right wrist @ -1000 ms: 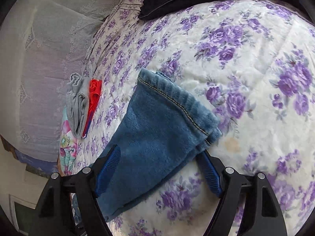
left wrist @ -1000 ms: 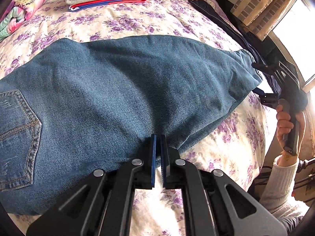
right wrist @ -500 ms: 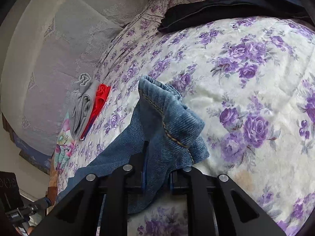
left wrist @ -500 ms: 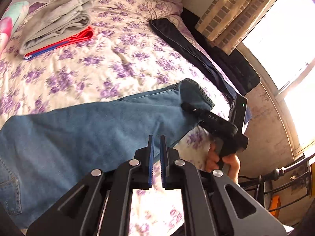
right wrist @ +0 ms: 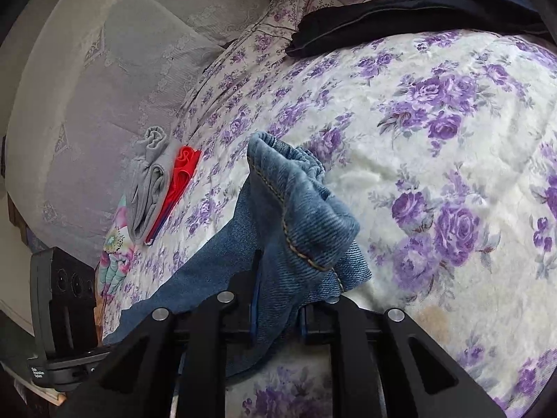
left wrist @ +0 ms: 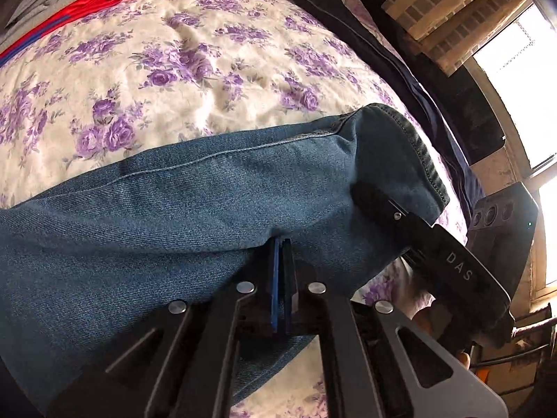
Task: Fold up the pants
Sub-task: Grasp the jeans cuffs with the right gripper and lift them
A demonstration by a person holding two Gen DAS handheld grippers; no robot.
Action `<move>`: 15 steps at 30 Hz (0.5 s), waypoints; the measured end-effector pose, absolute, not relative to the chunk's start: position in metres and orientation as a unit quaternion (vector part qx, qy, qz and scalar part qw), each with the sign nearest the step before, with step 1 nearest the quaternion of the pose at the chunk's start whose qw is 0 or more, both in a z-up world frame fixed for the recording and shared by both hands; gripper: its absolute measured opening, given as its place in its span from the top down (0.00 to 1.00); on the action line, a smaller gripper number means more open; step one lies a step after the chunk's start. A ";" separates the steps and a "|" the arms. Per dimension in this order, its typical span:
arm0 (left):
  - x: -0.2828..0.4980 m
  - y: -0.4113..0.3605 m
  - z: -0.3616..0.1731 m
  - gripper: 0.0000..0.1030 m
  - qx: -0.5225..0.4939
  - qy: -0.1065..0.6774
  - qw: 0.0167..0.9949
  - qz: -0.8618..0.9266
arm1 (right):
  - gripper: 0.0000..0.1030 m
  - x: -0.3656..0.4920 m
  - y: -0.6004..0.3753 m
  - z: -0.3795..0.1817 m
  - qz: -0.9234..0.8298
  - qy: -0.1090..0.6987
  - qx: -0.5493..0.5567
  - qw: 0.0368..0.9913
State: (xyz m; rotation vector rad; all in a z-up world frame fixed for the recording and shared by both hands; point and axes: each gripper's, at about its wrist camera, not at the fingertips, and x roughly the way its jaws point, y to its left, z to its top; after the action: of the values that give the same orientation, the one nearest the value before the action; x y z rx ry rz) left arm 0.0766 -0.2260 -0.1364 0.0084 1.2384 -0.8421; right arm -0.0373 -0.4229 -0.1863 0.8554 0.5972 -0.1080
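Observation:
The blue jeans (left wrist: 181,209) lie across the floral bedspread (left wrist: 195,69). My left gripper (left wrist: 281,244) is shut on the near edge of a jeans leg, part way along it. The right gripper's body (left wrist: 445,264) shows at the right of the left wrist view, clamped on the leg hem (left wrist: 414,146). In the right wrist view my right gripper (right wrist: 278,299) is shut on the bunched hem of the jeans (right wrist: 299,216), which stands up above the fingers. The left gripper's body (right wrist: 66,299) shows at the lower left there.
Folded grey clothes (right wrist: 149,181) and a red garment (right wrist: 182,170) lie at the far side of the bed. A dark navy garment (right wrist: 400,3) lies along the bed edge (left wrist: 369,45). A window (left wrist: 515,69) and a brick-patterned curtain are on the right.
The right gripper has closed on the hem and lifted it. My left gripper has moved along the leg toward the hem and now pinches its near edge.

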 end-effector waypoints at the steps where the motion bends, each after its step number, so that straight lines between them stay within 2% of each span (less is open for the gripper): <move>1: 0.075 -0.224 -0.136 0.97 0.004 0.561 0.735 -0.381 | 0.85 -0.037 -0.423 -0.186 -0.051 0.285 0.409 0.865; 6: 0.065 -0.228 -0.133 0.97 0.031 0.545 0.751 -0.372 | 0.85 -0.037 -0.423 -0.186 -0.052 0.285 0.409 0.865; 15: 0.075 -0.226 -0.135 0.97 0.011 0.554 0.737 -0.388 | 0.85 -0.031 -0.419 -0.183 -0.071 0.298 0.390 0.869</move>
State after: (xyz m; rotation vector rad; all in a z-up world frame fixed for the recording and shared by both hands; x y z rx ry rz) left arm 0.0753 -0.2260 -0.1352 0.0231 1.2168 -0.8524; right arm -0.0311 -0.4193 -0.1829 0.8153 0.6232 -0.1485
